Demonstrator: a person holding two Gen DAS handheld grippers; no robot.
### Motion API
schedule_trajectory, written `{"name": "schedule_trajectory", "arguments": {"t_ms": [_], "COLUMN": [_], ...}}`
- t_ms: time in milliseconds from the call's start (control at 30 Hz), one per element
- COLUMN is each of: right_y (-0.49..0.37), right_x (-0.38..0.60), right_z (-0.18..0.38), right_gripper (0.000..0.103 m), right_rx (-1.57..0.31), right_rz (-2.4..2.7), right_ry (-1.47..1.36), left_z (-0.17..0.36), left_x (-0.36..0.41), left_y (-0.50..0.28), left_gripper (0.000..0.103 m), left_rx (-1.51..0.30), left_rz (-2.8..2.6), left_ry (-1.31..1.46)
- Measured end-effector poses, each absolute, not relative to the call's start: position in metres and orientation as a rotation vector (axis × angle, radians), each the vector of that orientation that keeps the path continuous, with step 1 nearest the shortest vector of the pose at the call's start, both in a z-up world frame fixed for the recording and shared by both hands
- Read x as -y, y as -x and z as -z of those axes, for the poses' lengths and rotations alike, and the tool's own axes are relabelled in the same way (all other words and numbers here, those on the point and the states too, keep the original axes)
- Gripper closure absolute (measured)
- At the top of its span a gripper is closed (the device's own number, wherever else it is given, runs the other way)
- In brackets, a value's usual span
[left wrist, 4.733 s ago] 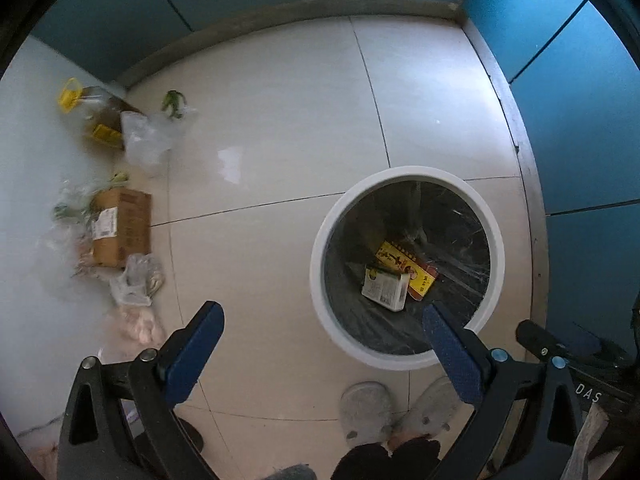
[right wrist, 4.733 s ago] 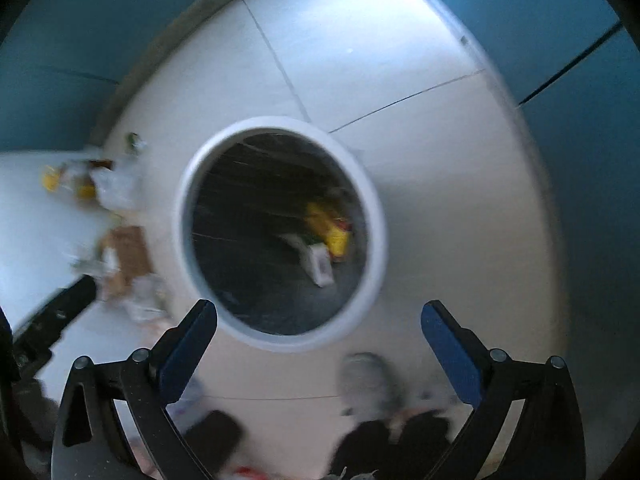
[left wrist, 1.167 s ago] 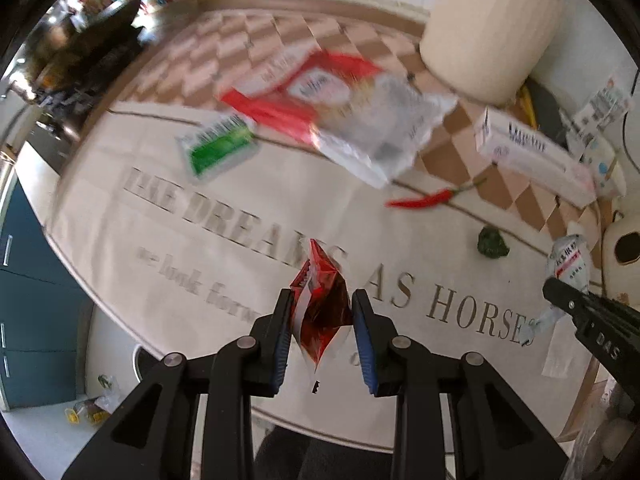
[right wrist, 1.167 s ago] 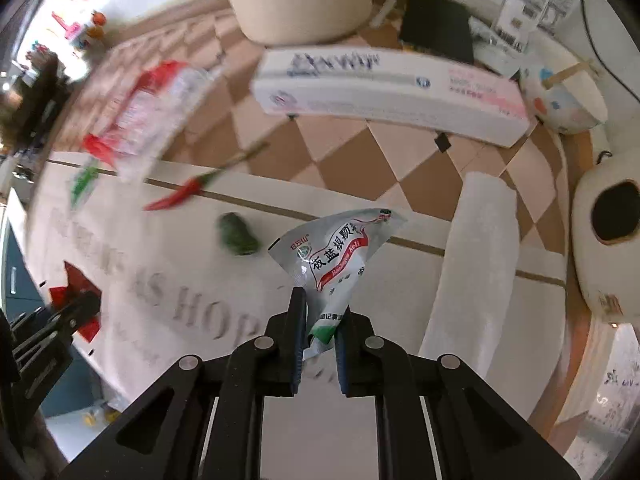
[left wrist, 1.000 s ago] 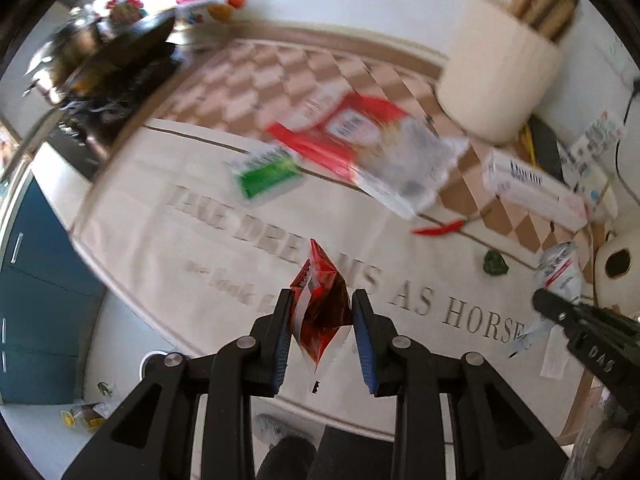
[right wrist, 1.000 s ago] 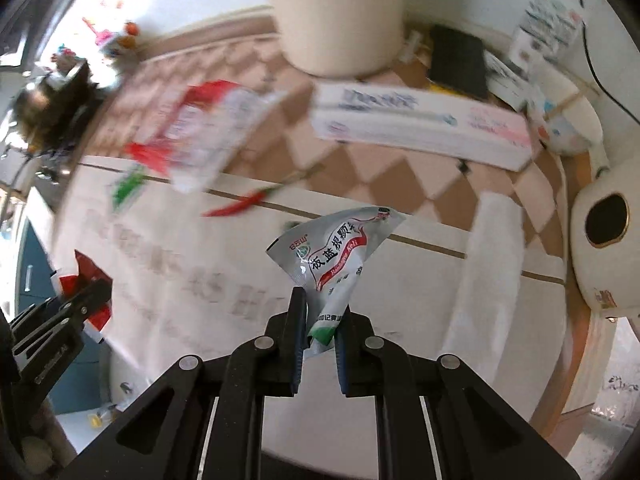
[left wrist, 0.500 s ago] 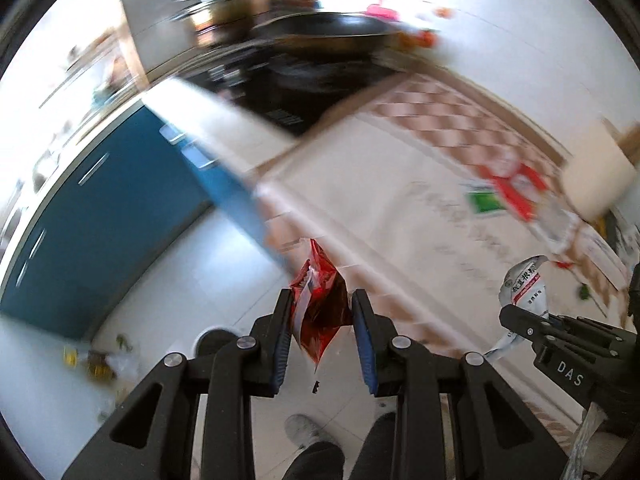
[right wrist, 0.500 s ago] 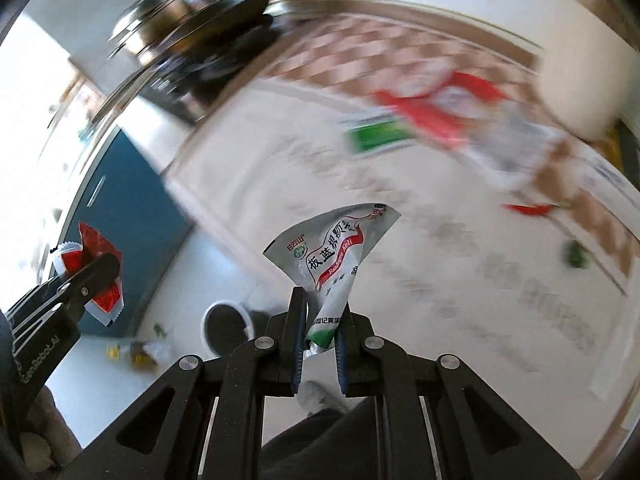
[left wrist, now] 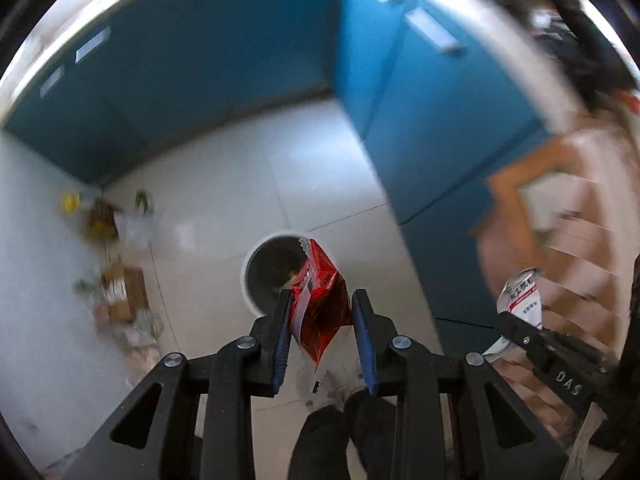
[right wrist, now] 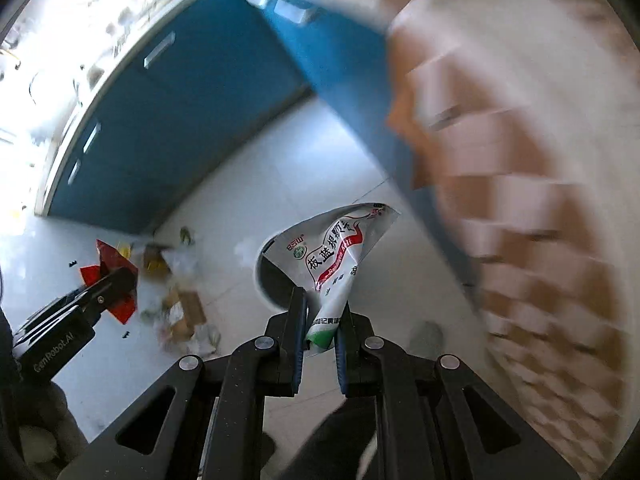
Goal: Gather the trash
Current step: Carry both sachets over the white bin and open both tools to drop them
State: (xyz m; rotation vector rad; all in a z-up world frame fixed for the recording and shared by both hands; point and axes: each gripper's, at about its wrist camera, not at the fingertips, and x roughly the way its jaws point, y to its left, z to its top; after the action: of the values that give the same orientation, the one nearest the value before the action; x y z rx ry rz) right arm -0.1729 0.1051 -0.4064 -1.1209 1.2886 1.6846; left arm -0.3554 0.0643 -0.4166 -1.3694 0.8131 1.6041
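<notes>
My left gripper (left wrist: 322, 308) is shut on a red foil wrapper (left wrist: 318, 300) and holds it in the air, in line with the round white-rimmed trash bin (left wrist: 260, 258) on the floor below. My right gripper (right wrist: 322, 316) is shut on a white sachet with red and green print (right wrist: 332, 256), which hides most of the bin (right wrist: 266, 280) behind it. The right gripper with the sachet (left wrist: 520, 292) shows at the right of the left wrist view. The left gripper with the red wrapper (right wrist: 108, 280) shows at the left of the right wrist view.
Blue cabinets (left wrist: 200, 80) line the far wall and the side of the counter (left wrist: 460, 140). A tablecloth with a brown check border (right wrist: 540, 200) hangs at the right. A cardboard box (left wrist: 120, 292), plastic bags and a bottle (left wrist: 100, 216) lie on the floor at the left. The person's feet (left wrist: 332, 392) stand near the bin.
Both grippers have swung away from the tabletop and down toward the floor, each still holding its wrapper. The trash bin now lies below and ahead of them.
</notes>
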Motion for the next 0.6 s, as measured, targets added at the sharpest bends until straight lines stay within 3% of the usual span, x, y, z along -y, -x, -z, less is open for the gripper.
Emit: {"name": "schedule_trajectory", "arguments": {"t_ms": [367,567,600], "right_y": [0.311,0.346,0.348], "right_x": [-0.117,-0.108,-0.109], "right_z": [0.727,0.848,0.861], "right_gripper": [0.09,0.086,0.086], "right_rx": [-1.46,-1.462,-1.467], "right_rz": [-1.701,-1.689,-1.688], "right_ry": [1.364,1.481,1.489], "left_z": [0.716,0.801,0.806], "left_x": [-0.063,-0.058,-0.054], "left_y": [0.457,0.472,0.473], "left_gripper": [0.077,0.074,0.07], "left_rx": [-0.698,-0.698,-0.706], "left_rz": [-1.483,-1.463,-1.47], "left_ry": [1.753,1.826,1.821]}}
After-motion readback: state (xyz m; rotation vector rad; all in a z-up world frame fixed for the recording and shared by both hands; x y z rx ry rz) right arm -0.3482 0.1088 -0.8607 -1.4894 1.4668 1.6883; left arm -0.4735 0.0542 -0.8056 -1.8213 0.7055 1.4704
